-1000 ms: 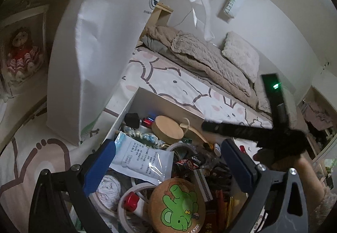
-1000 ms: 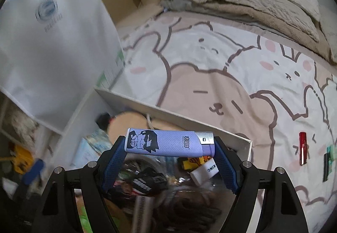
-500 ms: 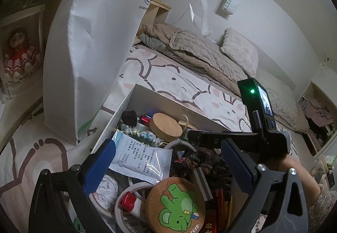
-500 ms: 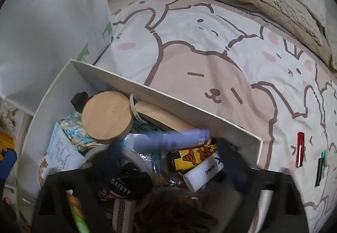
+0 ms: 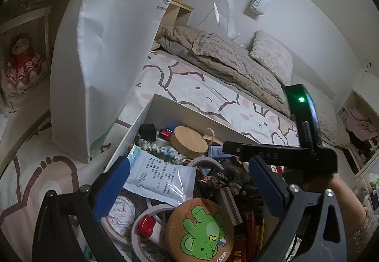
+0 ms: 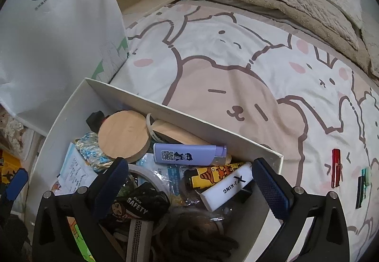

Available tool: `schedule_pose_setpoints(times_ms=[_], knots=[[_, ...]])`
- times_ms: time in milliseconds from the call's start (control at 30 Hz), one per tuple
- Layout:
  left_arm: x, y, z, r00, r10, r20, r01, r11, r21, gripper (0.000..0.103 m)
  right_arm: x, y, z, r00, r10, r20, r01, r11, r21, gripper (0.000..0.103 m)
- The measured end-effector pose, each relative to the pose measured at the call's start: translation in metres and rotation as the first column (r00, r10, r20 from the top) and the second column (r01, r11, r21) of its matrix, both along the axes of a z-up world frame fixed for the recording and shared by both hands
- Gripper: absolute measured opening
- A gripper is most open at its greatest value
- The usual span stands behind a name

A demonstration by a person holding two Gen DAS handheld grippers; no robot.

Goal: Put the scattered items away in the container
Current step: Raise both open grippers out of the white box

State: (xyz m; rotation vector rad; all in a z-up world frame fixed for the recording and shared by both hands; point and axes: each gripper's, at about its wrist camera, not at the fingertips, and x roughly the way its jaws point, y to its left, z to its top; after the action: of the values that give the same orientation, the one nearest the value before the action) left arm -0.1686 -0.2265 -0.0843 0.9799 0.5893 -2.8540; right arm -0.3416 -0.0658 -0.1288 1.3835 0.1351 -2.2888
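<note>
Purple lighter (image 6: 189, 155) lies released inside the white container (image 6: 213, 129), among clutter. Right gripper (image 6: 189, 188) jaws stand wide and empty above it. Left gripper (image 5: 189, 181) jaws also gape, empty. 3 items (image 6: 336, 170) remain on the bed (image 6: 236, 60).

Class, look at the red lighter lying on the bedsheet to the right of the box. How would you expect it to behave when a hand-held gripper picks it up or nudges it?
The red lighter looks small and hard, so probably stiff and light. Its glossy shell may be slippery. Lying flat on the soft bedsheet, it would likely slide rather than roll.
</note>
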Motion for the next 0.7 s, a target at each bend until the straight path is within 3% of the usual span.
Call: schedule_pose_setpoints(times_ms=[167, 333, 700], knots=[[0.000, 0.003, 0.001, 1.000, 0.000, -0.002, 0.000, 1.000, -0.017, 0.101, 0.018, 0.009, 0.016, 0.992, 0.017, -0.125, -0.020, 0.999, -0.029, 0.103], [0.001, 0.008, 0.005, 1.000, 0.014, -0.003, -0.014, 0.998, -0.058, 0.101, 0.032, 0.025, 0.023, 0.987, -0.005, -0.158, -0.012, 0.994, -0.107, 0.103], [0.009, 0.013, 0.015, 0.999, 0.025, -0.036, -0.028, 0.996, -0.081, 0.101, 0.054, 0.064, 0.032, 0.972, -0.049, -0.231, 0.015, 0.989, -0.147, 0.103]])
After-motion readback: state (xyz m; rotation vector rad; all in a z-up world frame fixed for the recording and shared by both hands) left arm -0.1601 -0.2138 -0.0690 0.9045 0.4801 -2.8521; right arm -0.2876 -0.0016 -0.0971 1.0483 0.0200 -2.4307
